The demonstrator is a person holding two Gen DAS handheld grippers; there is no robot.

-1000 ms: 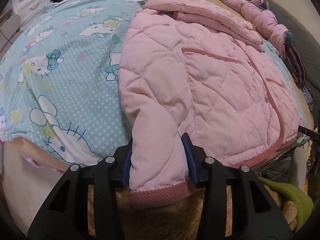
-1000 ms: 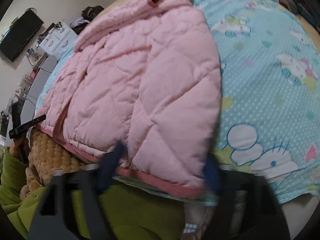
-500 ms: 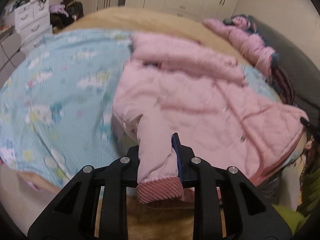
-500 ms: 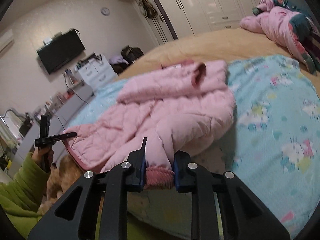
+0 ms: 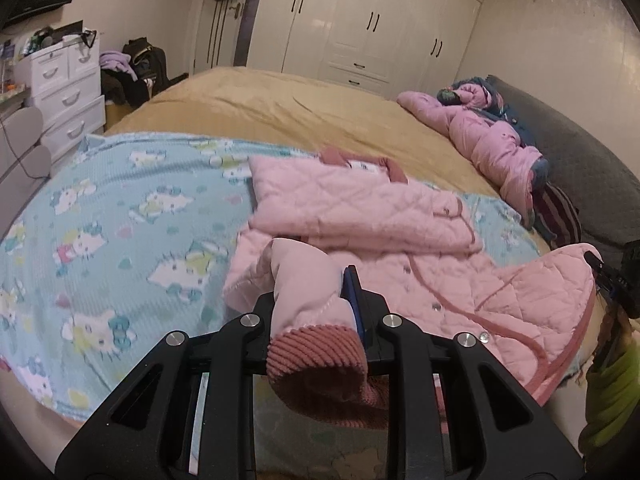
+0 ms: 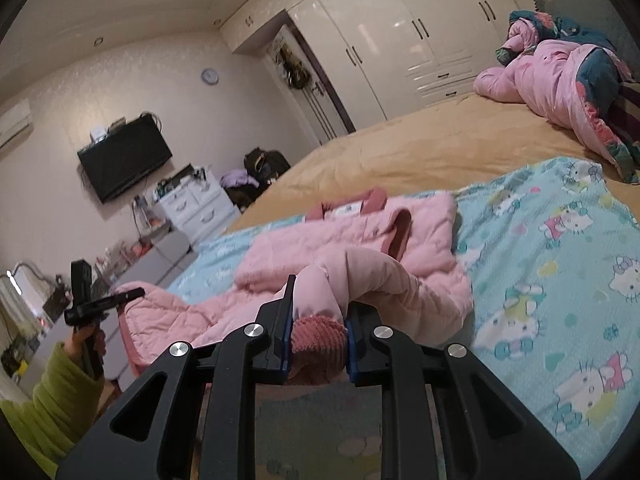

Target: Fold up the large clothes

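Left wrist view: the left gripper (image 5: 316, 308) is clamped on a cuff (image 5: 316, 354) of the pink jacket (image 5: 360, 216) spread on the blue blanket (image 5: 120, 216).

Right wrist view: the right gripper (image 6: 318, 330) pinches the other cuff (image 6: 318, 330), near the bed's (image 6: 400, 160) edge.

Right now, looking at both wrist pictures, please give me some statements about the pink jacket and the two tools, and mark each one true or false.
1. The left tool is shut on the pink jacket's ribbed hem. True.
2. The right tool is open and empty. False: it grips the jacket's ribbed hem too.
3. The jacket lies on the blue cartoon-print blanket. True.
4. The wardrobe doors stand open. False: they are closed.
5. A second pink garment lies farther back on the bed. True.
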